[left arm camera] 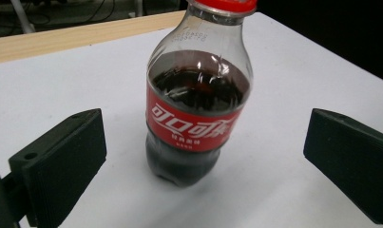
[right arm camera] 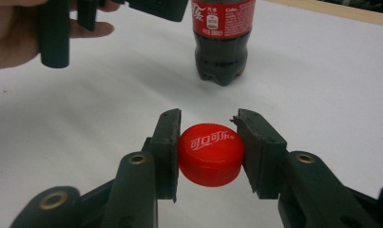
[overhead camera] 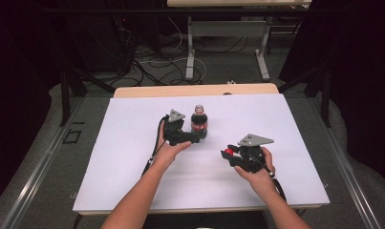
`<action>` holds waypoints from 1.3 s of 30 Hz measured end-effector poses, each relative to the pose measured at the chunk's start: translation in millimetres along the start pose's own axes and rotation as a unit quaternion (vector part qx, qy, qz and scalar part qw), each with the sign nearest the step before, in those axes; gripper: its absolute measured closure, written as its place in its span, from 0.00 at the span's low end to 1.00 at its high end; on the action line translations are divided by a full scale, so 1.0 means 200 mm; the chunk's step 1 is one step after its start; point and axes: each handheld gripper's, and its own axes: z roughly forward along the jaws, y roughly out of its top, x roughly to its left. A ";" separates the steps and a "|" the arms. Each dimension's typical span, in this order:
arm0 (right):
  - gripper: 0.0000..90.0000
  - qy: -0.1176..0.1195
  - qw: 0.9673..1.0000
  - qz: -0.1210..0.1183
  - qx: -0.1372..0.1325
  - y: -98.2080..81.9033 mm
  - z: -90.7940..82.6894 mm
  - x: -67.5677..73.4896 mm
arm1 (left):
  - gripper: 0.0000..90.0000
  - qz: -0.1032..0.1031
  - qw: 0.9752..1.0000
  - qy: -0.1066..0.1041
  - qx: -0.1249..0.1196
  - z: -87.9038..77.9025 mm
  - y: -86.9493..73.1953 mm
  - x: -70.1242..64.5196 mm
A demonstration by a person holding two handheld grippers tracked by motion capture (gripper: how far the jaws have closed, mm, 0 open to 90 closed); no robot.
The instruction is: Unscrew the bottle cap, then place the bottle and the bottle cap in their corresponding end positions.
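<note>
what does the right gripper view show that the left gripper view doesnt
Right gripper view: the red cap clamped between the right gripper's pads, plus the person's left hand holding the left gripper beside the bottle.

Left gripper view: the bottle's neck with its red ring at the top, the liquid level, and the left gripper's own jaws standing wide apart on either side, not touching it.

Both: the cola bottle upright on the white table, red label showing.

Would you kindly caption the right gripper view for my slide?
Right hand-held gripper pinches a red cap, cola bottle standing on the white table beyond.
</note>
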 end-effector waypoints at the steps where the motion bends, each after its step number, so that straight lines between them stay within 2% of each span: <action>1: 0.68 0.003 1.000 0.001 0.002 0.01 0.01 0.01 | 0.01 0.000 1.000 0.004 -0.004 -0.02 0.00 0.00; 4: 0.68 0.007 1.000 -0.006 0.003 0.02 0.03 0.02 | 0.01 0.000 1.000 -0.001 -0.009 -0.09 -0.02 -0.01; 9: 0.68 0.016 1.000 -0.014 0.005 0.05 0.08 0.05 | 0.01 0.000 1.000 0.010 -0.002 -0.19 -0.06 0.00; 15: 0.68 0.023 0.999 -0.023 0.007 0.07 0.13 0.08 | 0.01 -0.013 1.000 0.008 -0.003 -0.30 -0.12 0.02; 18: 0.68 0.035 0.999 -0.024 0.015 0.08 0.16 0.09 | 0.01 -0.007 1.000 0.016 -0.005 -0.35 -0.15 0.03; 20: 0.68 0.042 0.999 -0.024 0.012 0.08 0.19 0.11 | 0.01 -0.009 1.000 0.016 -0.008 -0.37 -0.17 0.04; 30: 0.68 0.062 0.996 -0.047 0.037 0.04 0.35 0.18 | 0.01 -0.015 1.000 0.025 -0.002 -0.41 -0.22 0.09; 31: 0.68 0.060 0.997 -0.039 0.041 0.02 0.36 0.19 | 0.01 -0.020 0.999 0.025 -0.004 -0.41 -0.22 0.08; 37: 0.68 0.060 0.996 -0.034 0.048 -0.05 0.43 0.22 | 0.01 -0.015 1.000 0.026 -0.003 -0.41 -0.23 0.09; 38: 0.68 0.060 0.996 -0.036 0.061 -0.06 0.43 0.22 | 0.01 -0.014 1.000 0.027 -0.004 -0.41 -0.23 0.09; 39: 0.68 0.061 0.996 -0.036 0.058 -0.06 0.44 0.22 | 0.01 -0.014 1.000 0.027 -0.006 -0.42 -0.23 0.09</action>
